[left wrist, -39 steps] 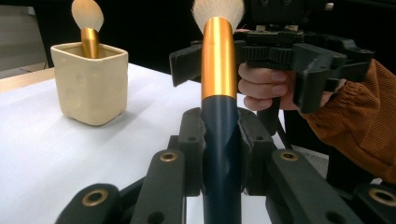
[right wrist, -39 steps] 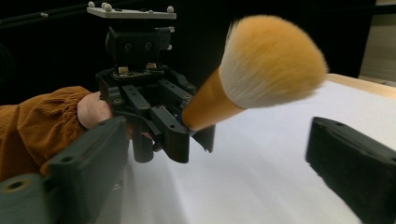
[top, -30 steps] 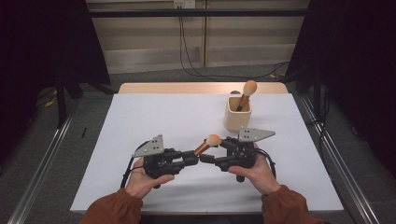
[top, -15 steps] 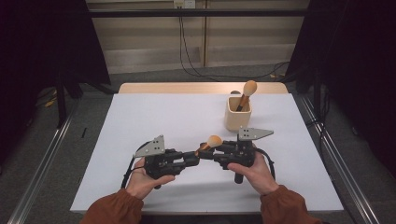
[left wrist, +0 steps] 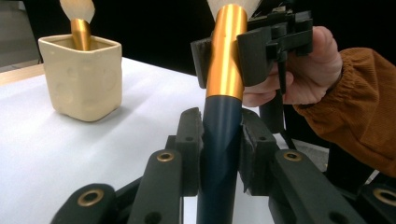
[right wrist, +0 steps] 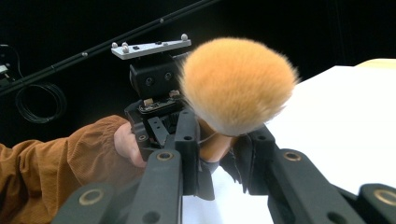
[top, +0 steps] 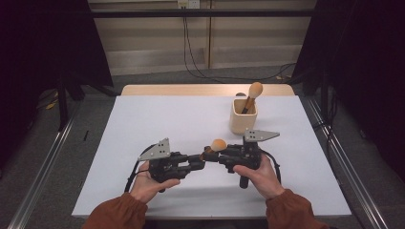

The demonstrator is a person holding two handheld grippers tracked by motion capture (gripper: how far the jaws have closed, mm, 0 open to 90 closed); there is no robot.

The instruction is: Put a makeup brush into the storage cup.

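Note:
A makeup brush [top: 218, 144] with a fluffy orange head [right wrist: 238, 84], a gold ferrule [left wrist: 226, 56] and a dark blue handle [left wrist: 219, 154] hangs above the white table [top: 167, 119] near its front. My left gripper [top: 199, 160] is shut on the blue handle [left wrist: 219, 135]. From the opposite side, my right gripper [top: 213, 154] has just been closing and now clamps the ferrule just below the head [right wrist: 217, 147]. The two grippers face each other, tips almost touching.
A cream square cup [top: 242, 117] stands at the back right of the table and holds a second brush [top: 255, 89] head up; the left gripper view has the cup [left wrist: 81, 79] at far left. Black cables trail from both grippers towards the front edge.
The right gripper's jaws have drawn in onto the brush's ferrule. Both hands and the brush have stayed where they were.

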